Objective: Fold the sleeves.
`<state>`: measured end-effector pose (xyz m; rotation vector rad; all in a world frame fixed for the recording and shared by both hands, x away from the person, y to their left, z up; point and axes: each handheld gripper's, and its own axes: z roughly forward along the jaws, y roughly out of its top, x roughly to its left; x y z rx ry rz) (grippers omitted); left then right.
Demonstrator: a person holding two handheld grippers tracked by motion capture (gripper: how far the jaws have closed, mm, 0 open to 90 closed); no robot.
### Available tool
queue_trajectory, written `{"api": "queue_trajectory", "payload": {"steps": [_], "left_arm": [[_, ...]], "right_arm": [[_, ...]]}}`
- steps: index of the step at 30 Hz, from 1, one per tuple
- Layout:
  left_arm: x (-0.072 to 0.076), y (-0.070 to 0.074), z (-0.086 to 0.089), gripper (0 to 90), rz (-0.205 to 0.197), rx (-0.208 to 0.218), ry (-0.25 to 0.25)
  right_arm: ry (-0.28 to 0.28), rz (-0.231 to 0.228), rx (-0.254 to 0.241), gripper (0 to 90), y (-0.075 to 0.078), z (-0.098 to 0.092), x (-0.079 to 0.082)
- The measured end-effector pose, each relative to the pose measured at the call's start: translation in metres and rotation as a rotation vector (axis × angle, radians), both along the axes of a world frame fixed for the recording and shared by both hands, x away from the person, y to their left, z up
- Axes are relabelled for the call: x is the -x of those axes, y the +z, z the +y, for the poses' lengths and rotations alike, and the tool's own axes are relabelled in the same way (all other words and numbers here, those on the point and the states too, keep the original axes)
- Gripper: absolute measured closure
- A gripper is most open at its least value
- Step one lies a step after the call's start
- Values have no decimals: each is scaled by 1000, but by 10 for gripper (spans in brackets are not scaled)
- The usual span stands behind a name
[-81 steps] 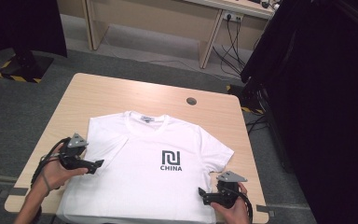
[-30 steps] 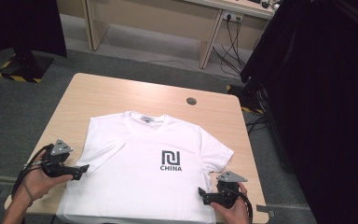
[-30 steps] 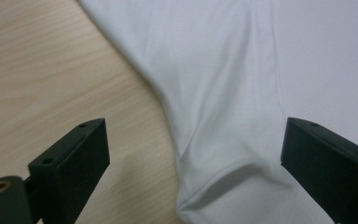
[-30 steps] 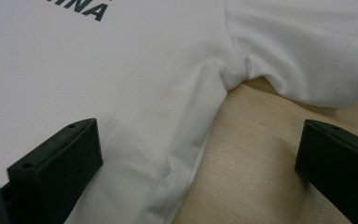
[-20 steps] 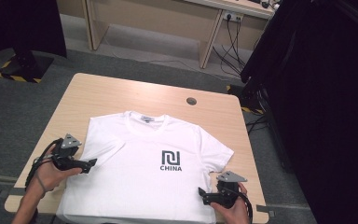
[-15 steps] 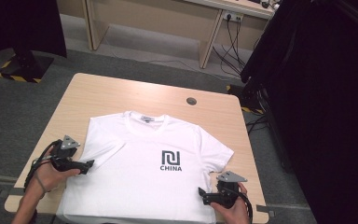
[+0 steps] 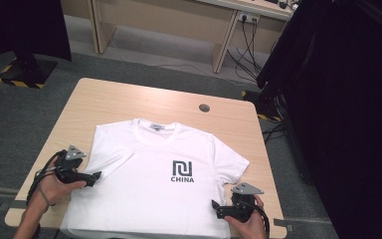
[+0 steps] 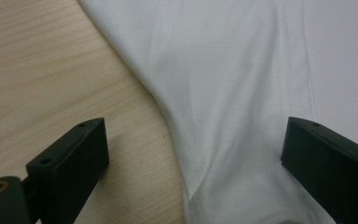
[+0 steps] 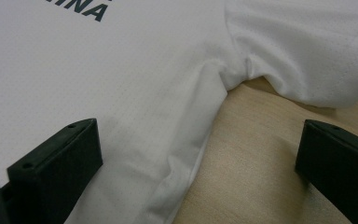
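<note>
light: even, bright | shadows: soft | close views: slightly blurred

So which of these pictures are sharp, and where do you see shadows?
High view: evenly lit and fairly sharp, the print on the t-shirt readable. Left gripper view: jaws soft-edged, casting a faint shadow on the table. Right gripper view: near fabric slightly blurred, a dark shadow under the sleeve.

The high view looks forward and down from the near side, taking in the whole table [image 7: 104, 97]. Each gripper view sits low and close over the shirt's [image 7: 154, 199] edge, left [image 8: 242, 93] and right [image 9: 121, 93], shared with the high view.
</note>
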<state>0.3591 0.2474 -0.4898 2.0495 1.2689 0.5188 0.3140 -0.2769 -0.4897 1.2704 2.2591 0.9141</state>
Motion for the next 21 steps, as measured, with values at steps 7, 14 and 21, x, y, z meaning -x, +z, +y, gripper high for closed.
{"api": "queue_trajectory", "payload": {"steps": [7, 14, 21], "left_arm": [[1, 6, -8, 73, -18, 6, -19], [1, -1, -18, 72, -4, -8, -56], [3, -6, -19, 13, -48, 16, -44]], "right_arm": [[0, -1, 0, 6, 0, 0, 0], [1, -1, -1, 7, 0, 0, 0], [0, -1, -2, 7, 0, 0, 0]]}}
